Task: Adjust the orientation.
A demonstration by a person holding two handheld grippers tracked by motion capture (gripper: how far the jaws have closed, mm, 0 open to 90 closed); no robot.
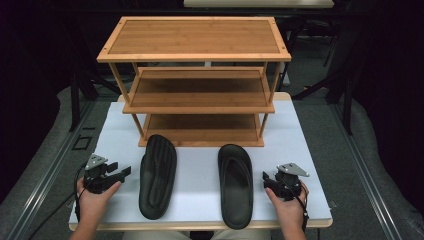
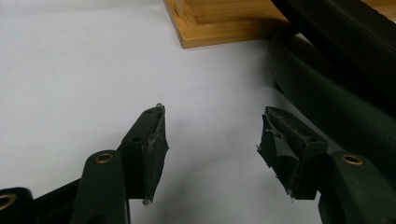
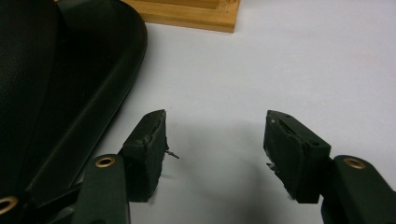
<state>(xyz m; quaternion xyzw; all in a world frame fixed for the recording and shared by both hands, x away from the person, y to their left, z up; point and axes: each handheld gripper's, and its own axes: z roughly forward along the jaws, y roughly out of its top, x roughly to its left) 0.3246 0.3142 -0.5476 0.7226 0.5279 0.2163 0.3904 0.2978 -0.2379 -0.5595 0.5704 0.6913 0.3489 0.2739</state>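
Two black slippers lie on the white table [image 1: 197, 165] in front of a three-tier wooden shelf [image 1: 195, 40]. The left slipper [image 1: 157, 175] lies sole up, its ridged underside showing; the right slipper [image 1: 235, 185] lies footbed up. My left gripper [image 1: 124, 173] rests just left of the left slipper, open and holding nothing. In the left gripper view that slipper [image 2: 327, 93] runs along the right of the open left gripper [image 2: 212, 135]. My right gripper [image 1: 265, 179] sits just right of the right slipper, open too. The right gripper view has the slipper [image 3: 60, 84] left of the right gripper [image 3: 215, 140].
The shelf's bottom board comes close to the slippers' toes; its corner appears in the left gripper view [image 2: 224, 23] and the right gripper view [image 3: 187, 14]. Bare white table lies ahead of each gripper. The table's front edge runs just behind both hands.
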